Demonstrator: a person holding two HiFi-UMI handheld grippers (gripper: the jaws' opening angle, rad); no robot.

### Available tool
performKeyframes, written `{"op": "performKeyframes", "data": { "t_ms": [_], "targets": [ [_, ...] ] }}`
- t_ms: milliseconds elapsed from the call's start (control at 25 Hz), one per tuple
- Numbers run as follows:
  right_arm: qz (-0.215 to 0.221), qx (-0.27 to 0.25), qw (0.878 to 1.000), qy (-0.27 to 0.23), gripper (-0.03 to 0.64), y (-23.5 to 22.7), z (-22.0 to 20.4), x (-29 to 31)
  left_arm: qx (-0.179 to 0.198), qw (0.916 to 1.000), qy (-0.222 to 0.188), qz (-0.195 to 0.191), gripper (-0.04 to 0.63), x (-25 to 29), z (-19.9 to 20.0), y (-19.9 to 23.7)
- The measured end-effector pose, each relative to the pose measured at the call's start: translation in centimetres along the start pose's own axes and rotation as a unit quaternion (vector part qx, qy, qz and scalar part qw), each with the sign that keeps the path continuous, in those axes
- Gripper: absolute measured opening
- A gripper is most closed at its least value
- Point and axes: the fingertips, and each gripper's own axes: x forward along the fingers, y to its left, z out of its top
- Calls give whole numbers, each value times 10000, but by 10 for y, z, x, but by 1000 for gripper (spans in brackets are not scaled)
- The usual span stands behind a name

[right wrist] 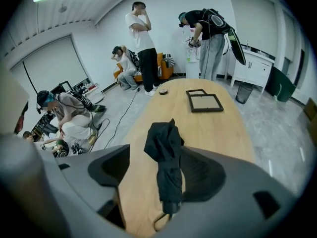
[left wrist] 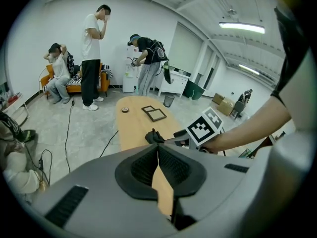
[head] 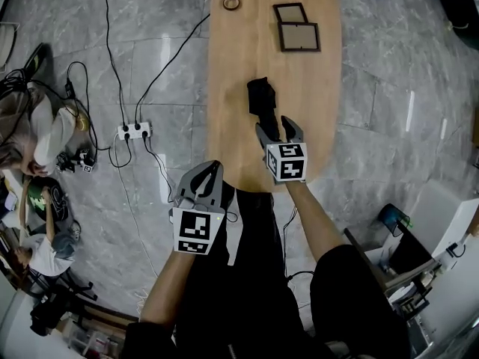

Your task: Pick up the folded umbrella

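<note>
Head view showing right claw (head: 277, 129) hovering wide open around near end of folded umbrella (head: 262, 99), black, lying mid wooden surface (head: 239, 66), pads not gripping it; left claw (head: 212, 170) hovering closed, empty, off surface's near left edge

The head camera looks steeply down onto the light oval wooden desk (head: 247, 73). The left gripper (head: 212, 169) camera sits just off its near end, the right gripper (head: 278, 129) camera close above it; both face along the desk toward two dark picture frames (head: 298, 27).
</note>
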Motion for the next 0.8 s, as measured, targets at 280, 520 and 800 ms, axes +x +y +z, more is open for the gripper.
{"op": "performKeyframes", "data": {
  "t_ms": [280, 520, 800],
  "targets": [
    [-5, -12, 9985, 556, 313, -14, -27, 40, -302, 9992, 112, 256, 15, 3, -21, 10],
    [-52, 57, 9953, 963, 324, -27, -51, 64, -511, 9978, 228, 364, 15, 5, -39, 9],
    [-25, -40, 9912, 1323, 328, -34, -68, 87, -731, 9959, 344, 403, 15, 9, -53, 12]
  ]
}}
